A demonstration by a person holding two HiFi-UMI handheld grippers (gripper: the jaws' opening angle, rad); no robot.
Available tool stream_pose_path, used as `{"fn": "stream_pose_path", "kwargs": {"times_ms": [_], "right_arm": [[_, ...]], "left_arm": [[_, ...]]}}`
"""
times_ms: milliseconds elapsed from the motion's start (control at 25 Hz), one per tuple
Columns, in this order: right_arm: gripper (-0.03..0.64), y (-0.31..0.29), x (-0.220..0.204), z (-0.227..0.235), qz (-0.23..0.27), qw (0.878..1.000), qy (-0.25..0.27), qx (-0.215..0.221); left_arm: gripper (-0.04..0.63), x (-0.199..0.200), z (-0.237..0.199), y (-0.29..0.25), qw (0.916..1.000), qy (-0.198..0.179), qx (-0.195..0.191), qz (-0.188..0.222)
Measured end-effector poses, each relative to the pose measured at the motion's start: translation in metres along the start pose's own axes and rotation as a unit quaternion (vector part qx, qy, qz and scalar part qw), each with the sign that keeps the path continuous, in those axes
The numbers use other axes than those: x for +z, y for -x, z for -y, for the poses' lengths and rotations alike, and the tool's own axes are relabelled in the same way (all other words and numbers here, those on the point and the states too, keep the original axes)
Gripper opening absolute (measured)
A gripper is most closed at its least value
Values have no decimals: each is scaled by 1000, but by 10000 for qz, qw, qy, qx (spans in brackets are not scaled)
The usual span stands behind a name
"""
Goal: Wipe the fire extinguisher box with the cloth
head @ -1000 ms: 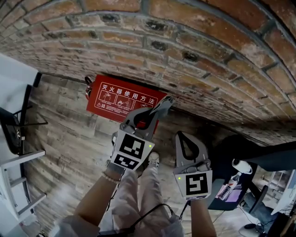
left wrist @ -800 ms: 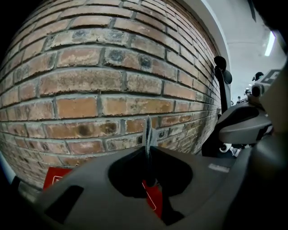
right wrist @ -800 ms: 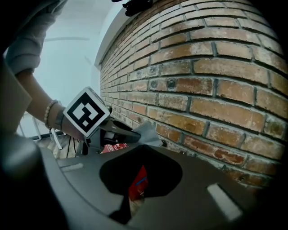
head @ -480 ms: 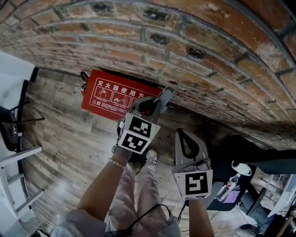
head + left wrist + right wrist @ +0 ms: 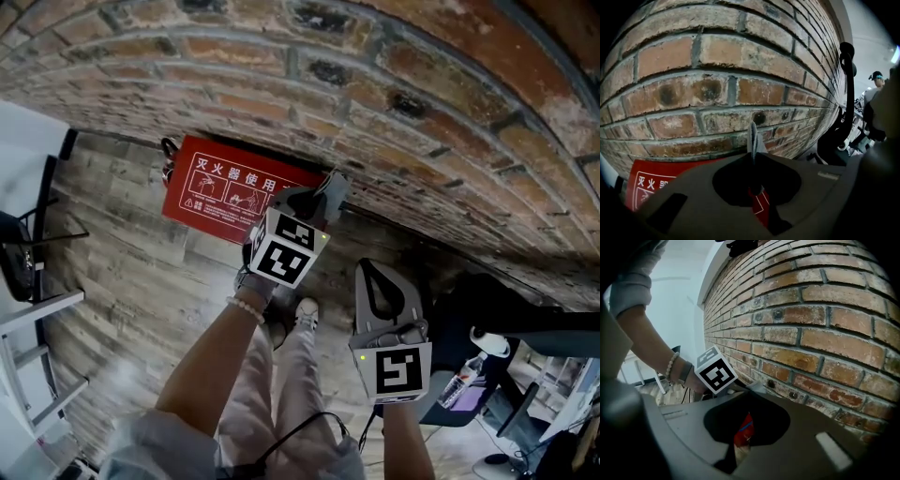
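Noted left gripper (image 5: 324, 195) nearer wall (image 5: 422, 84) than a second ago, jaws pinching grey cloth (image 5: 335, 184) over right end of box (image 5: 225, 199). Right gripper (image 5: 372, 272) held apart, jaws pressed together, empty. Box lying on plank floor (image 5: 141, 300) against brick wall. Red, with white print and pictograms.

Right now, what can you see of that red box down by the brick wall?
The fire extinguisher box is a flat red case, its top face printed with white Chinese characters and small pictograms. It sits on the plank floor, its long side against the foot of the brick wall. A dark ring-like fitting shows at its left end. Over its right end the left gripper pinches the grey cloth; whether the cloth touches the box is unclear.
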State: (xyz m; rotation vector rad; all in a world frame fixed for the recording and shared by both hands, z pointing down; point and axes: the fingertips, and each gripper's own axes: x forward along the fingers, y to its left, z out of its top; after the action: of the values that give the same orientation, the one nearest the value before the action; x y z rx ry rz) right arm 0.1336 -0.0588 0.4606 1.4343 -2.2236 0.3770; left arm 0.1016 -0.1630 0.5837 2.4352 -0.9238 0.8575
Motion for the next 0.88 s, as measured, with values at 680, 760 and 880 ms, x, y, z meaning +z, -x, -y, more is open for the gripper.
{"fn": "stream_pose_path", "kwargs": {"times_ms": [680,760,880], "right_arm": [[8,-7,-1,-9,-76,10000,3,14],[8,-9,0,-11,-79,10000,14,17],[8,-11,1,-15,-135,9999,33,22]], "left_arm": [[9,-18,-21,-4,9998,-11,78,-179],[9,-18,-26,-3,9998,-11,95,-186],[9,-22,-31,0,9996,15,97,-263]]}}
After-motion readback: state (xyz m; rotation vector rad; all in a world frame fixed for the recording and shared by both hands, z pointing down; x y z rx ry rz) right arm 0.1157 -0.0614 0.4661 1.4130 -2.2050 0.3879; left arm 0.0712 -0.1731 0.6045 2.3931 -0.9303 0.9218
